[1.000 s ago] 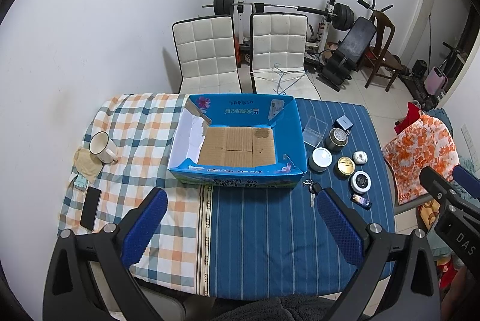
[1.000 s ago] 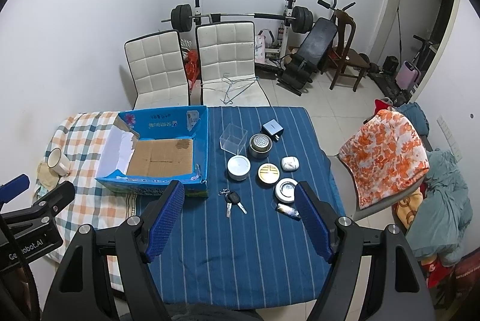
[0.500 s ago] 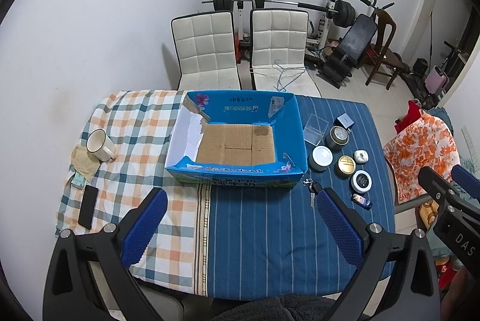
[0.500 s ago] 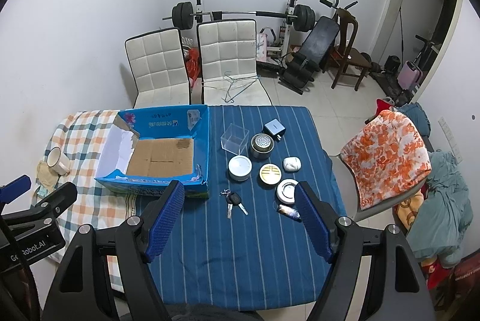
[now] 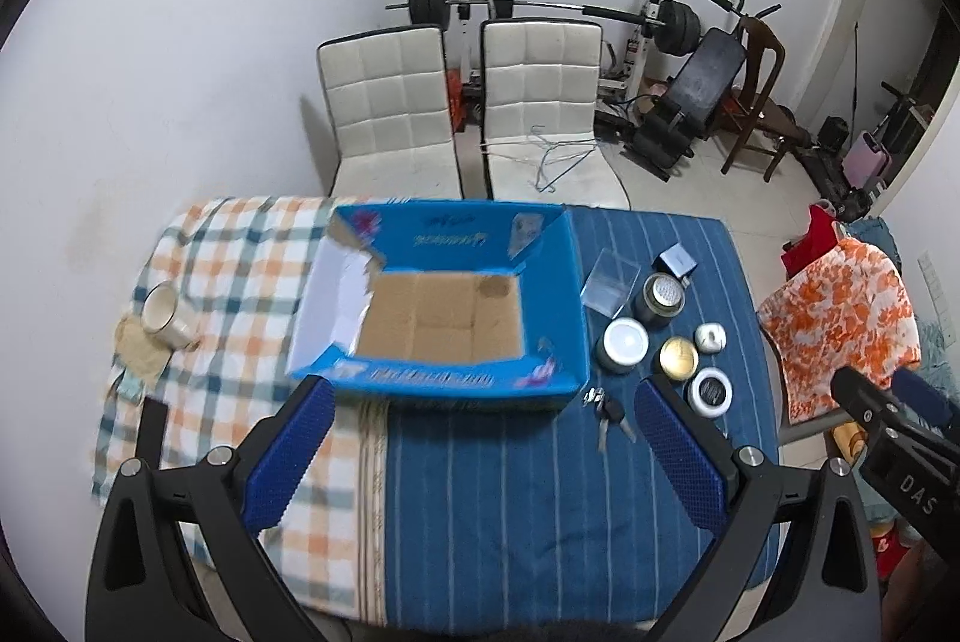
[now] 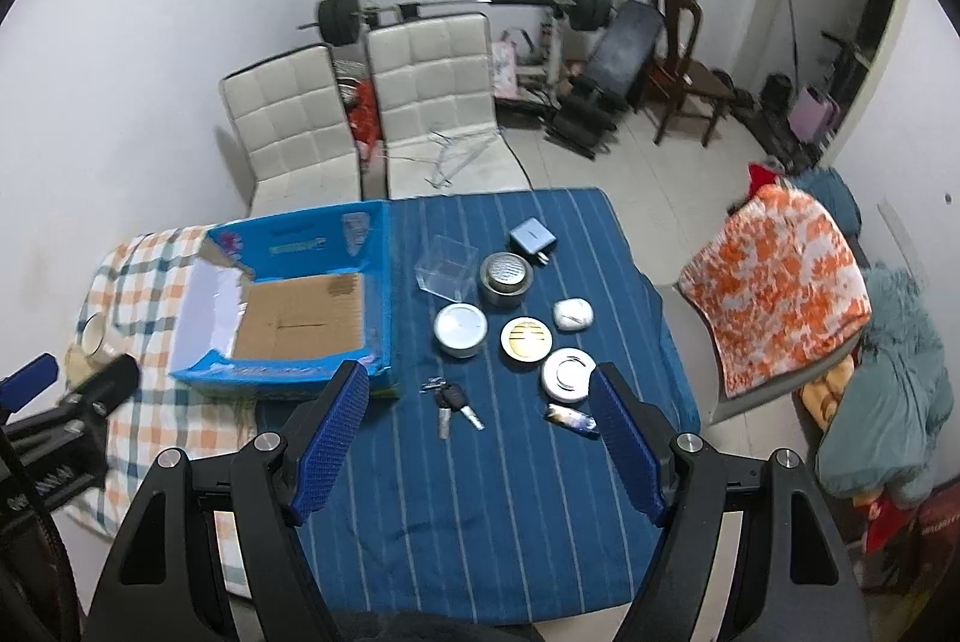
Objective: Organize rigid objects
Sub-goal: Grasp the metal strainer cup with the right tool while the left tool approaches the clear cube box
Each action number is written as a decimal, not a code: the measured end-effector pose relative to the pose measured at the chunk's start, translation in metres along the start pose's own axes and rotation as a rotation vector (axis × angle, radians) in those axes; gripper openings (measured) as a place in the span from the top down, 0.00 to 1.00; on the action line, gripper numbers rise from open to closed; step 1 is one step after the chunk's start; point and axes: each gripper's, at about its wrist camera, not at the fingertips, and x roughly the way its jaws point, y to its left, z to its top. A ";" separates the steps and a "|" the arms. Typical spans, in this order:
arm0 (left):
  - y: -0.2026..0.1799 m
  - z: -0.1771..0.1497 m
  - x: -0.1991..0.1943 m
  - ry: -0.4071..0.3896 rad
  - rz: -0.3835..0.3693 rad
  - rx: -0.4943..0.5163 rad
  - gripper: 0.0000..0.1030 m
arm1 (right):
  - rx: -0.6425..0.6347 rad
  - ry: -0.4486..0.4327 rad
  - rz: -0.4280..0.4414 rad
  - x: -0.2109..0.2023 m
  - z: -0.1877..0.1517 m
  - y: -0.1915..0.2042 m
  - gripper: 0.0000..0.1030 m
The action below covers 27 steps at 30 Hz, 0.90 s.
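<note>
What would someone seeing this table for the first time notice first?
The open blue cardboard box with a bare brown floor sits mid-table, where the checked cloth meets the blue striped cloth. Right of it lies a cluster of small things: a clear plastic cube, round tins, a bunch of keys. Both grippers, left and right, hover open over the near edge, holding nothing.

left gripper (image 5: 480, 444) and right gripper (image 6: 477, 438) — black frames, blue textured pads, silver screws.
</note>
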 end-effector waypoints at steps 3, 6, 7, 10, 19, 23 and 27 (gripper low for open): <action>-0.024 0.022 0.031 0.014 -0.021 0.024 0.00 | 0.044 0.042 -0.032 0.033 0.022 -0.026 0.24; -0.052 0.046 0.072 0.048 -0.063 0.045 0.00 | 0.076 0.105 -0.058 0.079 0.043 -0.054 0.24; -0.061 0.052 0.083 0.064 -0.066 0.055 0.00 | 0.089 0.119 -0.053 0.092 0.048 -0.062 0.24; -0.092 0.071 0.140 0.141 -0.078 0.098 0.00 | 0.129 0.202 -0.021 0.155 0.068 -0.086 0.24; -0.133 0.108 0.285 0.311 0.057 0.176 0.00 | 0.159 0.346 0.113 0.335 0.098 -0.086 0.24; -0.139 0.117 0.320 0.324 0.163 0.234 0.00 | 0.117 0.408 0.120 0.395 0.098 -0.061 0.24; -0.136 0.123 0.346 0.332 0.246 0.277 0.01 | 0.079 0.447 0.130 0.435 0.099 -0.040 0.24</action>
